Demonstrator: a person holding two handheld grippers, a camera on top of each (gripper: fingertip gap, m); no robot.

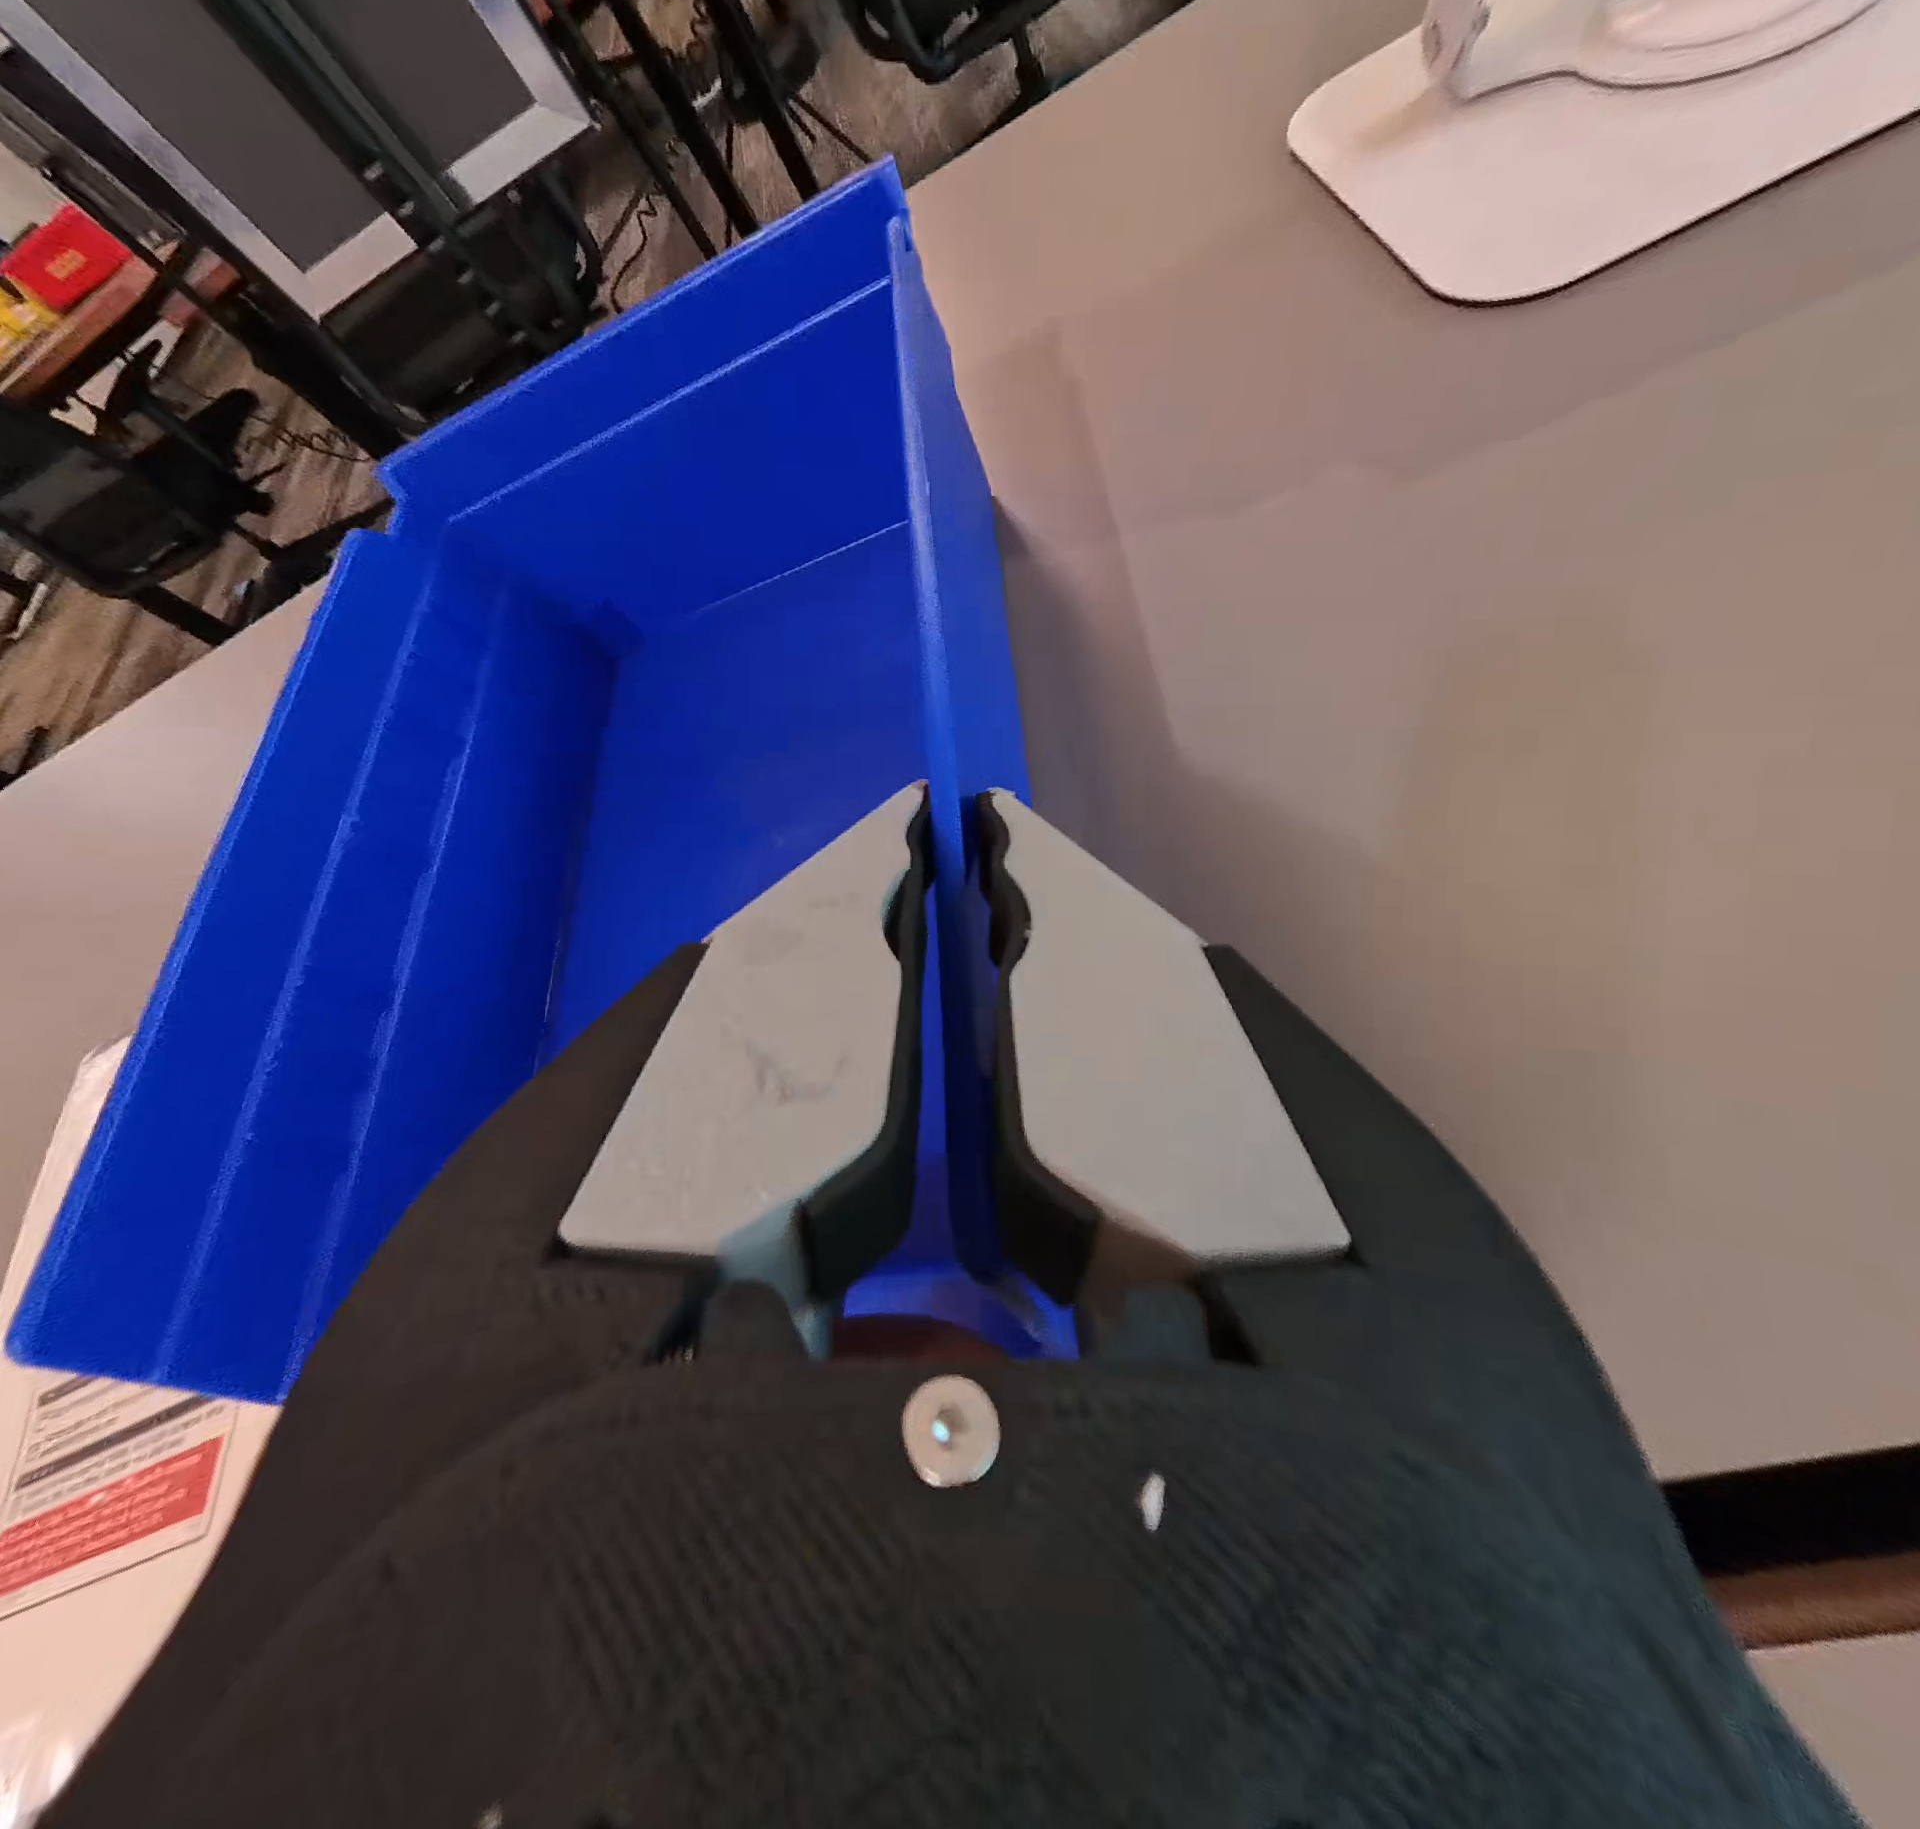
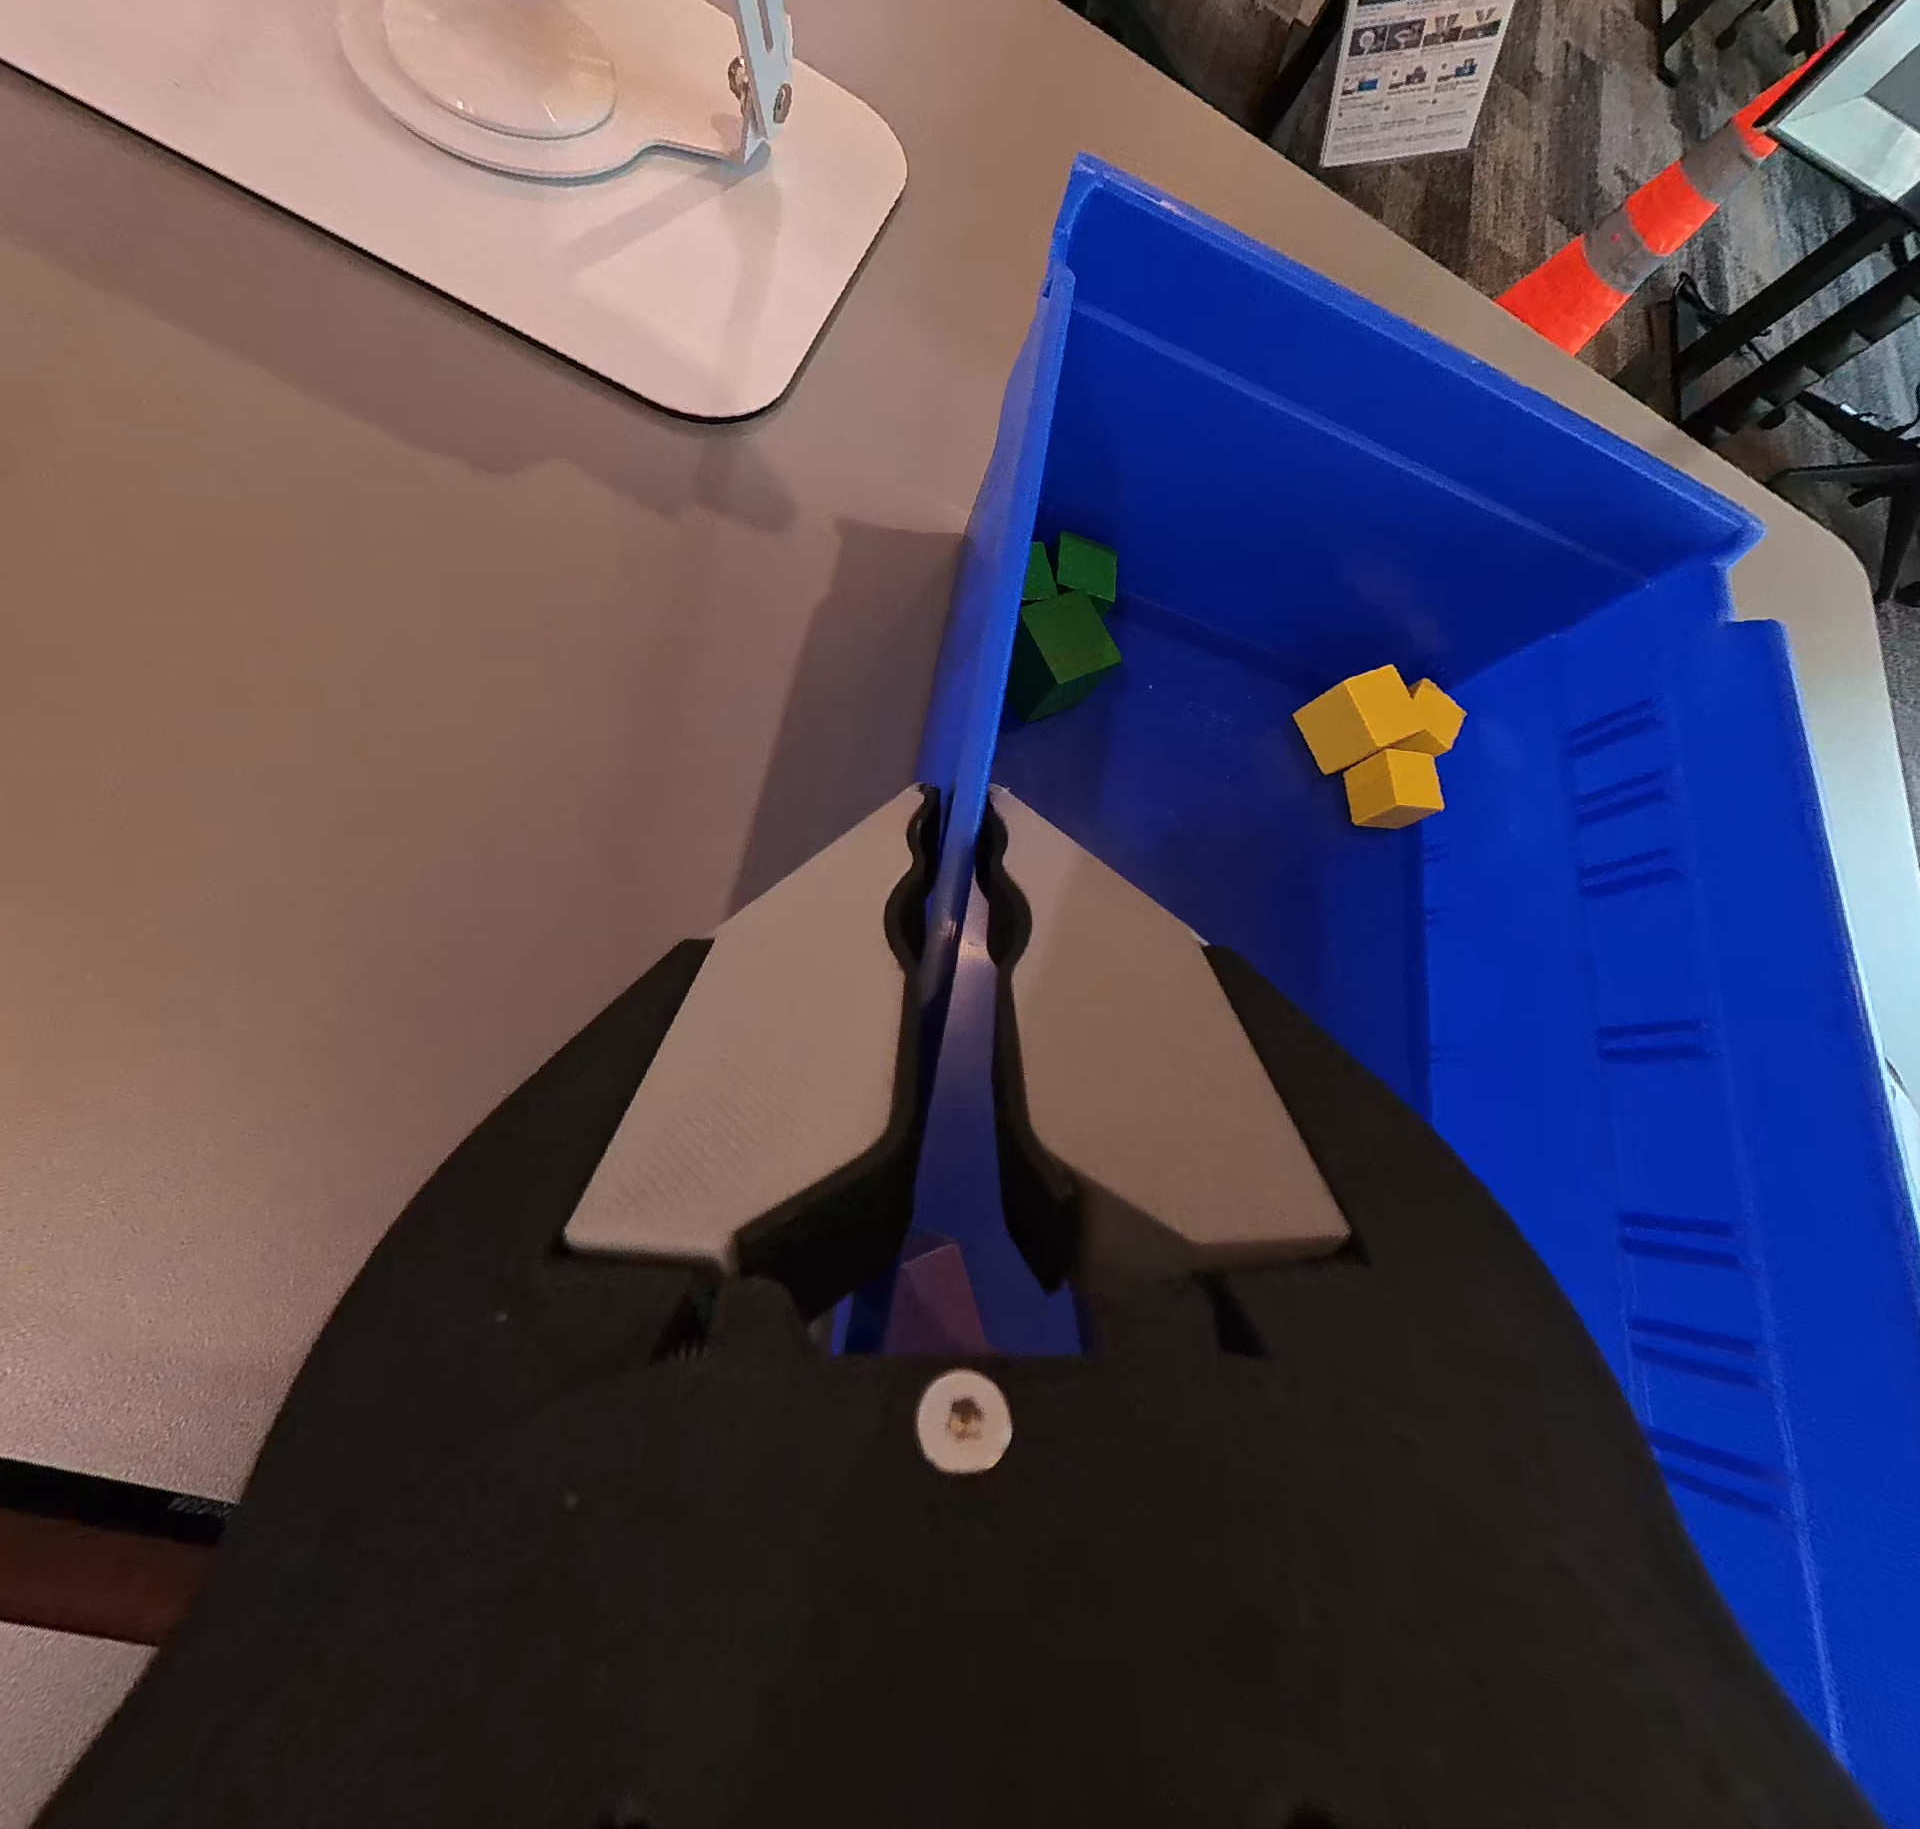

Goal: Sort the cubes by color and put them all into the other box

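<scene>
In the left wrist view my left gripper (image 1: 951, 811) is shut on the right side wall of a blue box (image 1: 665, 449). The part of that box's floor that I see holds no cubes. In the right wrist view my right gripper (image 2: 961, 808) is shut on the left side wall of a blue box (image 2: 1403, 356). Inside it, green cubes (image 2: 1070, 647) lie against the left wall and yellow cubes (image 2: 1371, 735) lie near the far right corner. A purple cube (image 2: 935, 1301) shows under the gripper body. Neither view shows the other gripper.
A white lamp base (image 1: 1558, 169) stands on the grey table between the boxes; it also shows in the right wrist view (image 2: 623, 252). A printed sheet (image 1: 104, 1488) lies left of the left box. The table's far edge runs just behind both boxes, and an orange cone (image 2: 1642, 231) stands on the floor beyond.
</scene>
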